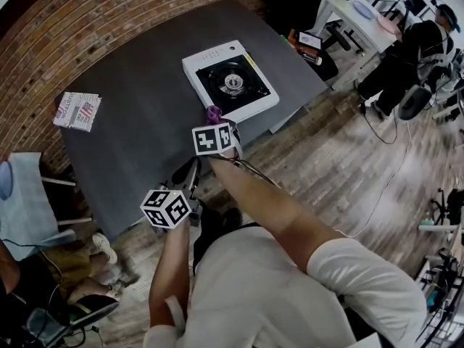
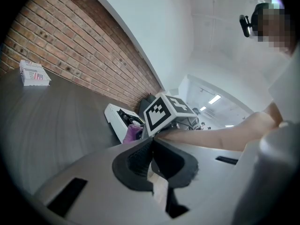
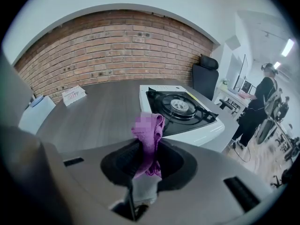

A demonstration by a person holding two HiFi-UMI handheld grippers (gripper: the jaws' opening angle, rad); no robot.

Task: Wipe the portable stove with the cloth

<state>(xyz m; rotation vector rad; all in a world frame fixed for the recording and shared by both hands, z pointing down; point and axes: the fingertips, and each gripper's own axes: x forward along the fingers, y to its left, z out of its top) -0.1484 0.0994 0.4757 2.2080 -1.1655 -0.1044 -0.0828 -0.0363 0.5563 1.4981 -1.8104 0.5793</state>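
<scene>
A white portable stove [image 1: 230,80] with a black burner top lies on the dark grey table [image 1: 145,122], near its right front edge. My right gripper [image 1: 213,116] is shut on a purple cloth [image 3: 149,139], which bunches up from between its jaws just in front of the stove [image 3: 180,110]. The cloth [image 1: 212,112] shows at the stove's near edge. My left gripper [image 2: 151,150] is shut with nothing in it, held low and behind the right one, off the table's front edge. From there the stove [image 2: 121,118] and cloth [image 2: 132,132] appear past the right gripper's marker cube.
A small printed box [image 1: 77,111] sits at the table's left side by the brick wall. A black chair [image 3: 206,78] stands beyond the stove. A person [image 1: 409,53] stands at the far right near desks. A chair with pale fabric [image 1: 25,201] is at the left.
</scene>
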